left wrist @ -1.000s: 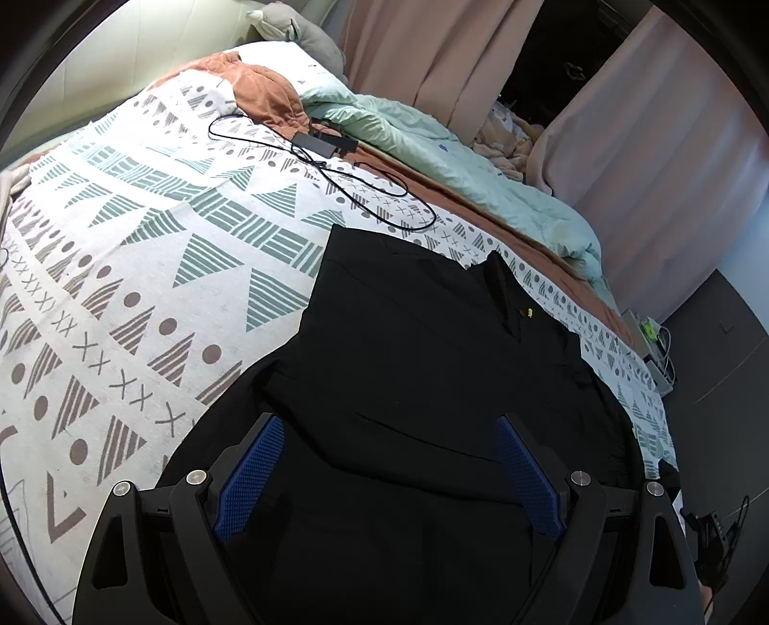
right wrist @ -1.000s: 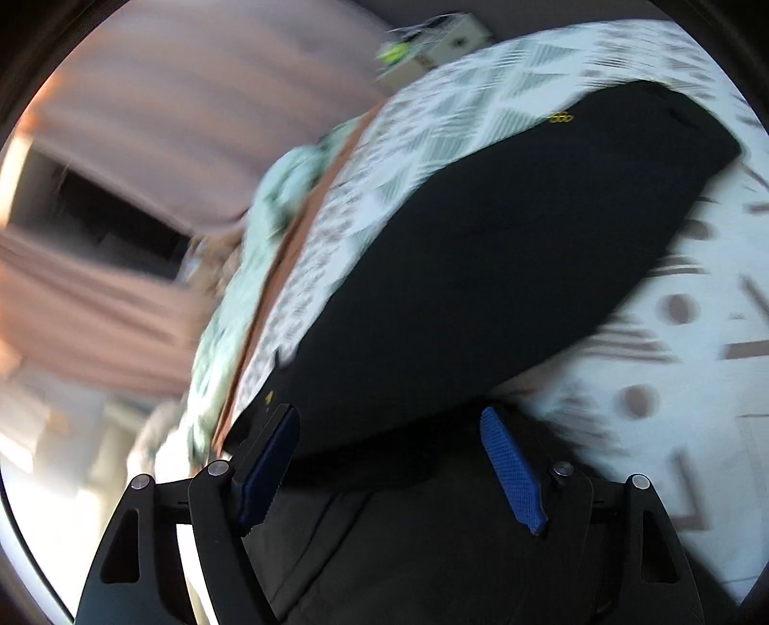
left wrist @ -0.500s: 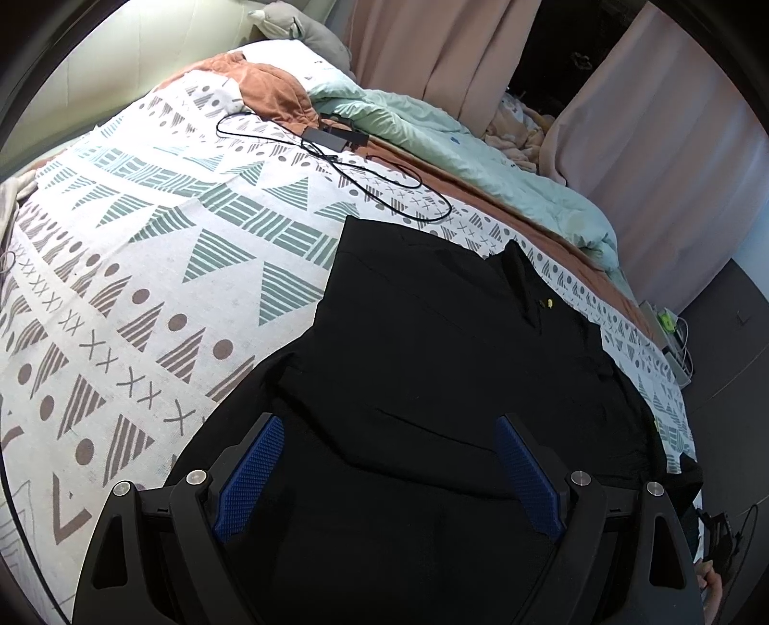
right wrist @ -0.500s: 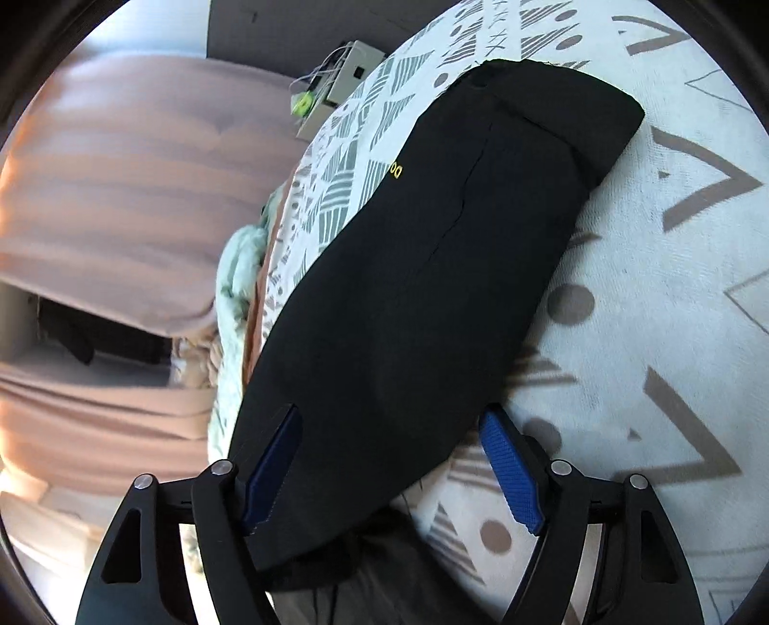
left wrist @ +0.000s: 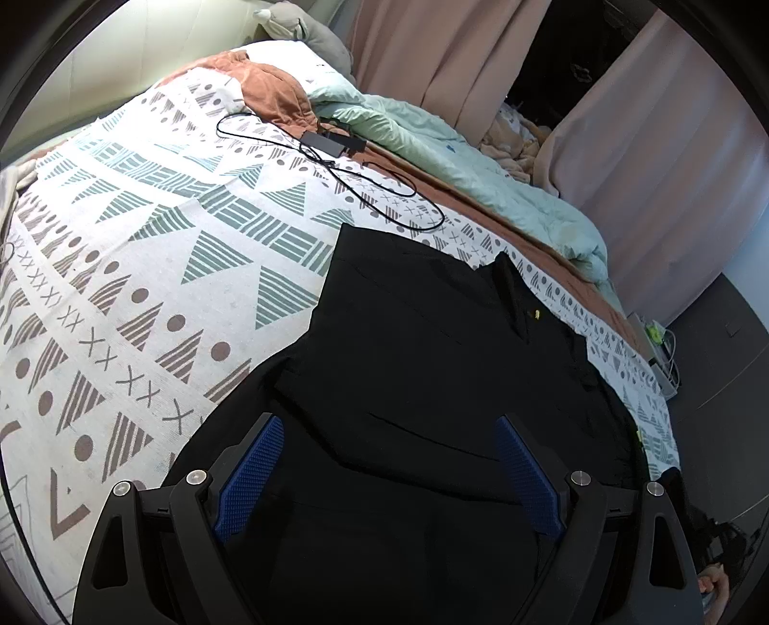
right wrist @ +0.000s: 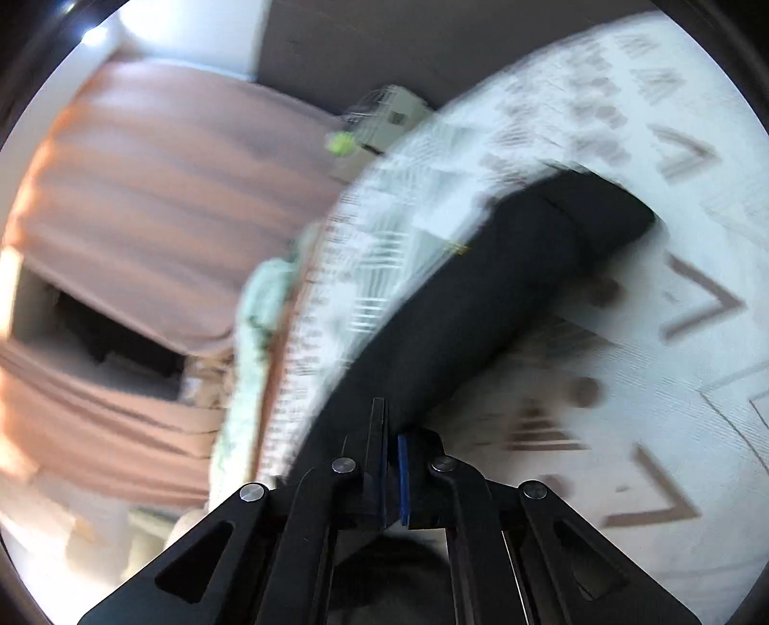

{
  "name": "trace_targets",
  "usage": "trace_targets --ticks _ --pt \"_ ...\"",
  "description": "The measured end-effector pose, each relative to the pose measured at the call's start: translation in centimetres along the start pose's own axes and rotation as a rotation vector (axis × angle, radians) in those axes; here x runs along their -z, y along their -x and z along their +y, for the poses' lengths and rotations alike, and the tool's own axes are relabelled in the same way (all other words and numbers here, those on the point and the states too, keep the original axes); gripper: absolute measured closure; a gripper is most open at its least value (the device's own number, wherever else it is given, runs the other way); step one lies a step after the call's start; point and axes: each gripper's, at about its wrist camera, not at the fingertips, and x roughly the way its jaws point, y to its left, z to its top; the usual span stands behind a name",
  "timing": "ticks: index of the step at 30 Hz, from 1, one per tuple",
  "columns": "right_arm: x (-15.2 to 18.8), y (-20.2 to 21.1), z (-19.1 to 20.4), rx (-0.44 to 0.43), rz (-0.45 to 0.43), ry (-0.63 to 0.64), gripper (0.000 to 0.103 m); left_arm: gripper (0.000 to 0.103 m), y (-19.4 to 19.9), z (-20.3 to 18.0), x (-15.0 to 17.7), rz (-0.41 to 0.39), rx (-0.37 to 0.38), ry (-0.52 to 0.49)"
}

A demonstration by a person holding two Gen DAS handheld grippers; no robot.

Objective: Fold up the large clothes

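Your right gripper (right wrist: pixel 391 461), jaws just closed, pinches the black garment's (left wrist: pixel 432 365) edge; carry it across while the left gripper (left wrist: pixel 387 473) stays spread above.

The left wrist view is sharp and evenly lit by soft daylight; the bedspread (left wrist: pixel 158 269) reads clearly, brightest toward the far left corner of the bed by the pale wall (left wrist: pixel 144 43). The black garment (left wrist: pixel 423 365) swallows detail, its folds barely showing. Fisheye bending curves the bed edges, and a dark ring frames the picture. The right wrist view is heavily motion-blurred: the curtain (right wrist: pixel 158 202) and bedspread pattern smear into streaks. Glare washes out its upper left and lower left corners, and the bedspread at the right is overexposed.
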Motion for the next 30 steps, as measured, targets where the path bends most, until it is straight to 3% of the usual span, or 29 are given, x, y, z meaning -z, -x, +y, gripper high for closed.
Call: trace_targets --ticks 7,17,25,30 --pt "2.6 2.9 7.1 -0.198 0.017 0.132 0.099 0.013 1.2 1.1 -0.6 -0.02 0.036 0.059" --pt "11.1 3.3 16.5 -0.414 0.144 0.305 0.099 0.013 2.7 3.2 -1.6 -0.052 0.056 0.129" --pt "19.2 -1.5 19.3 -0.439 0.333 0.395 0.099 0.013 2.8 4.8 -2.2 -0.053 0.053 0.158" --pt "26.2 -5.2 20.8 -0.416 0.5 0.524 0.099 0.013 2.5 6.0 -2.3 -0.042 0.046 0.198"
